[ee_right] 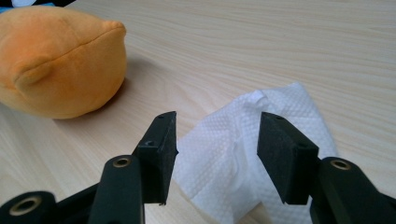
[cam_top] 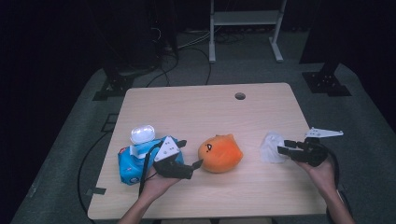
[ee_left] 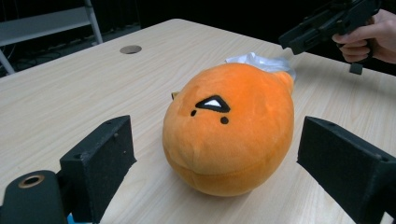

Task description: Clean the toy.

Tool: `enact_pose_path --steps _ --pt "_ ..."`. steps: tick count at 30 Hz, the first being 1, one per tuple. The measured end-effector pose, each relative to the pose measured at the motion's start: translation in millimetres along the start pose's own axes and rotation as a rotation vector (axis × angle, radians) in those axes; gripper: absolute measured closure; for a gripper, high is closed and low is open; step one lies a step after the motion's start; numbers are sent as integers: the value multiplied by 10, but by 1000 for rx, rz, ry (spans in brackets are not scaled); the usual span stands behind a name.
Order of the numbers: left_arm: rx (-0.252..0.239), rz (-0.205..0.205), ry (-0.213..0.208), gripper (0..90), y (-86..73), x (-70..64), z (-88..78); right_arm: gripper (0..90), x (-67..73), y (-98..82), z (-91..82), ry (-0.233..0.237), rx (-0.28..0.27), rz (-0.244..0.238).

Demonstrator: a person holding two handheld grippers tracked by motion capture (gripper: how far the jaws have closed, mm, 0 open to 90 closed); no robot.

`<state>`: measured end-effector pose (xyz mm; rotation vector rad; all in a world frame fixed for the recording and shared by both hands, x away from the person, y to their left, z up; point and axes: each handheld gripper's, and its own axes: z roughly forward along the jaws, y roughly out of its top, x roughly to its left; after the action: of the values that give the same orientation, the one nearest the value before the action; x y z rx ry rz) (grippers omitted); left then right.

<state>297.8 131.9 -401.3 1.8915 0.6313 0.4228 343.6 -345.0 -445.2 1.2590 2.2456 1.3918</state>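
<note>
Right gripper (ee_right: 215, 149) open, jaws apart over a crumpled wipe (ee_right: 261, 154) lying on the table (cam_top: 205, 112) near its right edge; pads look clear of it. Left gripper (ee_left: 210, 163) wide open, facing the orange plush (ee_left: 229, 128) at mid-table, not touching.

Likely trouble: wipe thin and limp, so a high pinch may catch only a fold and let it slide out; a low one may scrape the wood. Plush close enough to be nudged.

Pale wood top with a cable hole (cam_top: 240, 96); blue wipe pack (cam_top: 133, 163) at left. Dark room, grey floor, cables, a white frame (cam_top: 245, 28) behind.
</note>
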Motion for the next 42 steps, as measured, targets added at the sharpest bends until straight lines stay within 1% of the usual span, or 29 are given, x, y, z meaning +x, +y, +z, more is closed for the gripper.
enact_pose_path --steps 5,10,22,33,35,37,42 --pt "-2 -5 4 95 -30 -9 -23 448 59 -30 -44 9 4 -13" --pt "-1 -6 5 95 -58 -19 -50 431 110 -84 -85 16 5 -13" --pt "9 -8 18 92 -125 -13 -139 397 215 -184 -166 17 23 -25" --pt "13 -18 23 89 -210 -33 -218 373 386 -237 -213 43 35 -50" --pt "13 -27 22 88 -234 -33 -237 365 405 -248 -220 48 37 -52" --pt "12 -29 23 88 -253 -35 -252 361 422 -263 -229 50 39 -48" --pt "30 -41 25 87 -322 -23 -280 348 454 -302 -249 58 36 -38"
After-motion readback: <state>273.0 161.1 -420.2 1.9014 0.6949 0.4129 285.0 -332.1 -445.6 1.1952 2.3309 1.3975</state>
